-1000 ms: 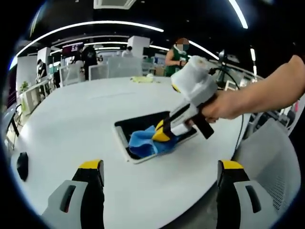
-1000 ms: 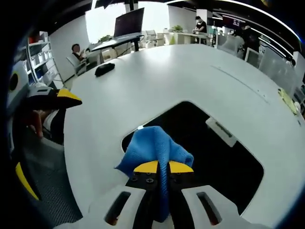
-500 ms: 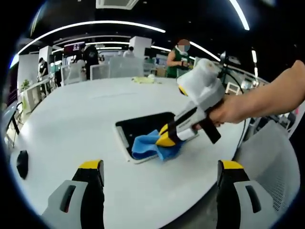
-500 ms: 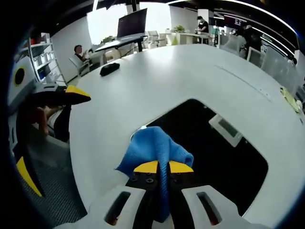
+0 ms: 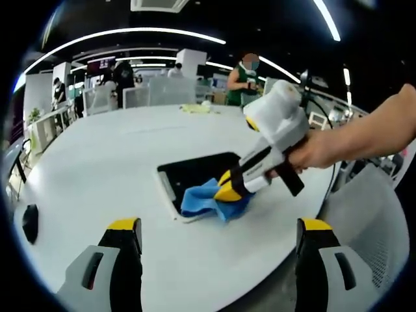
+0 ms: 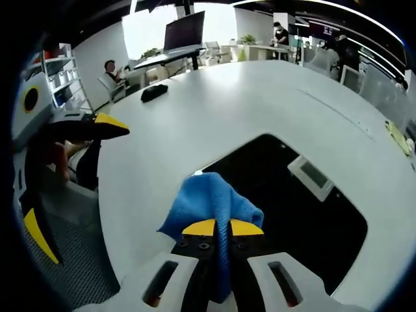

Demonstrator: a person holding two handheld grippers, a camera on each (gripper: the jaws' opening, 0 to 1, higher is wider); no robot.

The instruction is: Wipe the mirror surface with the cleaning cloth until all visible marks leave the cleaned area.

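Left gripper (image 5: 218, 227): it is hovering over the near edge of the round white table (image 5: 97, 169), with its yellow-tipped jaws standing wide apart and holding nothing.
Right gripper (image 6: 216, 229): its jaws are pressing tightly together on a fold of the soft blue cleaning cloth (image 6: 209, 203); the person's hand (image 5: 312, 151) is gripping the handle and reaching in from the table's edge, with the tool pointing down at a slant.
Cloth: it is lying bunched on the corner of the flat rectangular mirror with a thin white frame (image 5: 195, 174) nearest that edge, and part of it is hanging past the frame onto the table.
Mirror: it is lying flat on the table, near the edge, and its dark glass (image 6: 286, 195) is reflecting the ceiling.
Handling: the cloth is probably light and limp, so a pinch on a thick fold seems best. The glass is likely slippery and fragile, so I think gentle pressure is needed.
Far side: a small black object (image 6: 154, 92) is resting near the table's far edge.
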